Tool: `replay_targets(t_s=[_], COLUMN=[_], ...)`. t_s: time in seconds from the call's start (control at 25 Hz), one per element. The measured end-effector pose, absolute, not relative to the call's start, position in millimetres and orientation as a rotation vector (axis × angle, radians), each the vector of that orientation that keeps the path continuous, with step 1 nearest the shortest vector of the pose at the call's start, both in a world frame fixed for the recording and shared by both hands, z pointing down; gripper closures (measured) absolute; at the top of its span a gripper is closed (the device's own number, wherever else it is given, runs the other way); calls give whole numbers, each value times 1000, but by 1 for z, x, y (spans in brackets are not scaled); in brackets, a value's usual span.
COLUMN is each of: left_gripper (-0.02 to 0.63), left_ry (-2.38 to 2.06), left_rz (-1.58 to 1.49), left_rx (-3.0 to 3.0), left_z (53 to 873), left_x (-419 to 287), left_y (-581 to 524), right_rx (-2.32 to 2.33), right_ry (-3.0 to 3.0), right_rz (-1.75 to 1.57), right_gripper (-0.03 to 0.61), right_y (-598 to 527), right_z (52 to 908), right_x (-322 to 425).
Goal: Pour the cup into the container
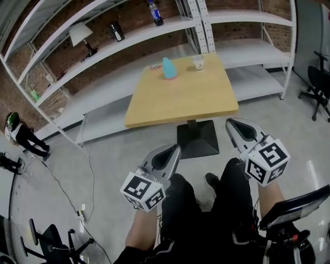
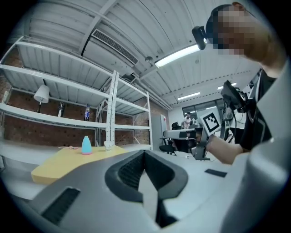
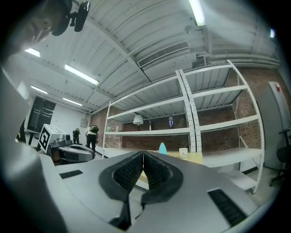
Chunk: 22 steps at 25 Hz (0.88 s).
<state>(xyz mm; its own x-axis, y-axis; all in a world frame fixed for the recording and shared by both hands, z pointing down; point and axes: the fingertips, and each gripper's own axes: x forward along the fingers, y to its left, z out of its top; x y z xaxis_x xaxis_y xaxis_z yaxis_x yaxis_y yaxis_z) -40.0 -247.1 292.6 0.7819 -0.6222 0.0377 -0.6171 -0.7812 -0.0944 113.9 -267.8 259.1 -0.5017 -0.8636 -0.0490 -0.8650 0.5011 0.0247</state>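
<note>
Not started: left gripper [image 1: 173, 150] and right gripper [image 1: 231, 124] jaws together, empty. cup [image 1: 199, 63] and blue container [image 1: 169, 68] sit on bench [image 1: 180, 100], well ahead of jaws.

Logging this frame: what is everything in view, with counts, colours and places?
table: 1, light wood top, black base, ahead of the person
container: 1, light blue, far side of the table
cup: 1, white, right of the container, apart from it
shelving: white, along the brick wall behind the table
lamp: 1, white shade, on a shelf, left
bottle: 1, blue-capped, upper shelf
dark bottle: 1, same shelf, further left
chair: 1, black, far right
bystander: 1, dark clothes, far left
legs: 2, black trousers, bottom centre
left tongs: grey, shut, empty
right tongs: grey, shut, empty
</note>
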Motion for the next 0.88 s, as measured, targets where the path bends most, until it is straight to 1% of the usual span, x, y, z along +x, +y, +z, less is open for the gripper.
replay_targets(t_s=[0.12, 0.28, 0.6, 0.88], left_gripper=[615, 615, 615, 615], left_ry=[1002, 1040, 956, 946], left_rz=[-99, -17, -61, -71], left_rx=[-2879, -2879, -2891, -2926], left_z=[290, 281, 283, 284], left_x=[-42, -54, -46, -38], left_y=[-297, -371, -494, -579], right_rx=[-1561, -1575, -1583, -1610], right_ry=[2684, 2685, 2699, 2684], right_rz=[73, 63, 86, 44], right_gripper=[577, 577, 577, 575], right_y=[-322, -392, -519, -607], right_z=[258, 259, 258, 259], right_x=[114, 110, 102, 119])
